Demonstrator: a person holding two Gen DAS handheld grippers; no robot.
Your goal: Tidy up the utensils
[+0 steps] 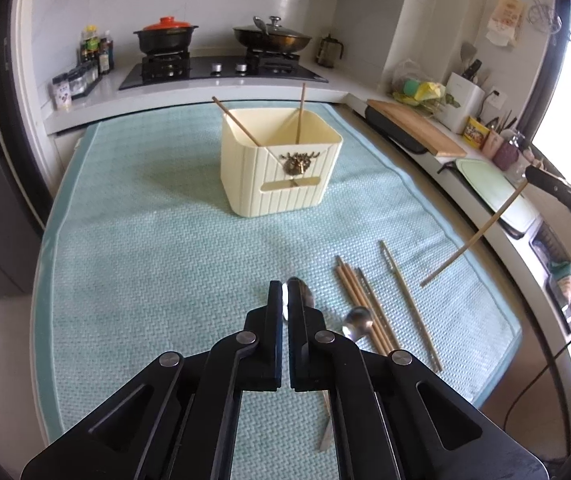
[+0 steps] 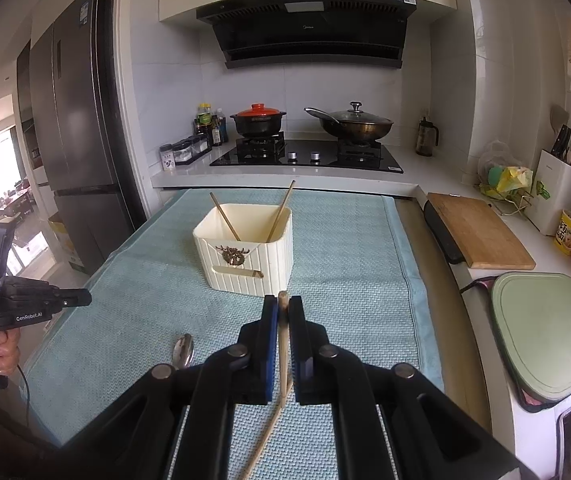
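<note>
A cream utensil holder (image 1: pixel 281 172) stands on the teal mat (image 1: pixel 145 240) with two chopsticks (image 1: pixel 300 114) leaning inside it. My left gripper (image 1: pixel 285 292) is shut on a metal spoon (image 1: pixel 306 297), whose bowl shows just past the fingertips. A second spoon (image 1: pixel 359 318) and several loose chopsticks (image 1: pixel 361 304) lie on the mat to its right. My right gripper (image 2: pixel 283 304) is shut on a single wooden chopstick (image 2: pixel 283 344), lifted in front of the holder (image 2: pixel 245 256). In the left wrist view that chopstick (image 1: pixel 481 232) hangs slanted from the right gripper (image 1: pixel 533 170).
Behind the mat is a hob with a red-lidded pot (image 2: pixel 259 118) and a wok (image 2: pixel 355 124). A wooden cutting board (image 2: pixel 477 228) and a green board (image 2: pixel 545 332) lie on the counter to the right. A fridge (image 2: pixel 73 120) stands at the left.
</note>
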